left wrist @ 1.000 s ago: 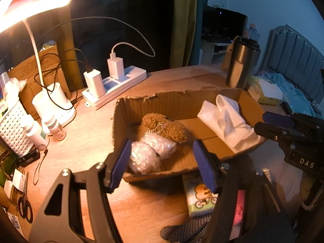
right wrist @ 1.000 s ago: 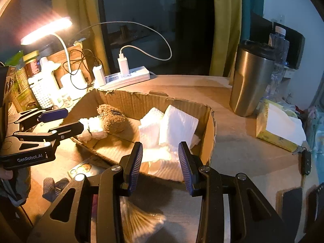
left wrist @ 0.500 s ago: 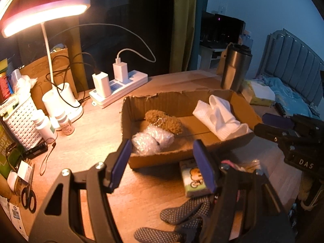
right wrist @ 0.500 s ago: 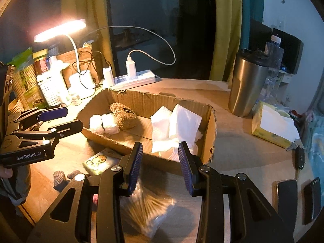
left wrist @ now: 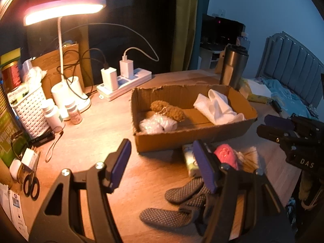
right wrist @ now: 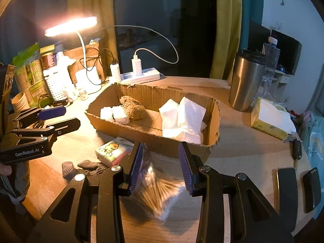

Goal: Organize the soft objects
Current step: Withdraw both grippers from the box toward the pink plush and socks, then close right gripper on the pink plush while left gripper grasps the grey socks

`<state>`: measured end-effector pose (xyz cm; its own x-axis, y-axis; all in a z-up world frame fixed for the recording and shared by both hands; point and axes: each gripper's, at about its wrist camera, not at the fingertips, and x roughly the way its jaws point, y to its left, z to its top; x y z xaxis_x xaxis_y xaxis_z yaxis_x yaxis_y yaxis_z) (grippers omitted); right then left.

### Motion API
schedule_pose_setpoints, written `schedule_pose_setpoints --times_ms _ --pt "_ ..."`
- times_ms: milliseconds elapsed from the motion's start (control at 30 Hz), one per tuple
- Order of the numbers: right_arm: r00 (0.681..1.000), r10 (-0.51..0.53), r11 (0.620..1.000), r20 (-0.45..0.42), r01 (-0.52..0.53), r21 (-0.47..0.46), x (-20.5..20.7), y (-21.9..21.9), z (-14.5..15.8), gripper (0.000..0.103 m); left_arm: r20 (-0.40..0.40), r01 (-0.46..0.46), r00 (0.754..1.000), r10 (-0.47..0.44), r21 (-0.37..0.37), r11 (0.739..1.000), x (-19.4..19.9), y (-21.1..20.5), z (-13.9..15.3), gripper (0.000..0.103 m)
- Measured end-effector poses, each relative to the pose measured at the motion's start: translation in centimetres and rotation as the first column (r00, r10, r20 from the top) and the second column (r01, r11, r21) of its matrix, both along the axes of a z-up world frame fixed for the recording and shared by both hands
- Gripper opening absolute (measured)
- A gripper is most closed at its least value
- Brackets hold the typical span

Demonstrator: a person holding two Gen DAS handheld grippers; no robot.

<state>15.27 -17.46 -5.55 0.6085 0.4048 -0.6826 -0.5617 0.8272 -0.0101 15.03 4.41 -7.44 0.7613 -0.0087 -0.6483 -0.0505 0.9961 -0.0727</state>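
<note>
An open cardboard box (left wrist: 192,139) lies mid-table holding a brown fluffy piece (left wrist: 168,111), a white wrapped bundle (left wrist: 158,123) and folded white cloth (left wrist: 216,109). In front of it lie grey dotted gloves (left wrist: 182,198), a pink soft thing (left wrist: 225,158), a cartoon tissue pack (right wrist: 113,149) and a bag of cotton swabs (right wrist: 160,192). My left gripper (left wrist: 162,164) is open and empty, hovering short of the box above the gloves. Also open and empty, my right gripper (right wrist: 161,168) hangs over the swab bag without touching it. The box (right wrist: 141,135) is just ahead of it.
A lit desk lamp (left wrist: 64,10), a power strip with chargers (left wrist: 125,81), a white basket (left wrist: 30,111) and small bottles (left wrist: 74,113) stand on the left. Scissors (left wrist: 31,184) lie near the left edge. A steel tumbler (right wrist: 246,81), a tissue box (right wrist: 271,121), a car key (right wrist: 297,150) and two phones (right wrist: 286,192) occupy the right.
Both grippers have drawn back from the box, still open. The gloves, tissue pack, pink thing and swab bag in front of the box have come into view.
</note>
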Motion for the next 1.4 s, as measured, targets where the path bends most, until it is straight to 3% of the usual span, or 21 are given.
schedule_pose_setpoints --times_ms 800,1100,1333,1400 --pt "0.997 0.013 1.000 -0.073 -0.014 -0.022 -3.9 2.1 -4.6 0.039 -0.083 -0.032 0.996 0.028 -0.049 0.998 -4.3 2.7 -5.4 0.065" --pt "0.997 0.025 1.000 -0.067 -0.026 -0.012 -3.7 3.5 -4.6 0.039 -0.102 -0.042 0.994 0.033 -0.083 0.996 -4.7 4.1 -6.8 0.065" --pt "0.996 0.011 1.000 -0.088 -0.012 -0.014 -2.8 4.4 -5.5 0.039 -0.084 0.002 0.996 -0.012 -0.116 0.993 -5.3 3.6 -6.5 0.066" --pt "0.996 0.008 1.000 -0.093 -0.010 -0.013 -2.6 4.5 -5.7 0.039 -0.092 0.022 0.995 -0.033 -0.116 0.993 -5.2 3.0 -6.7 0.072"
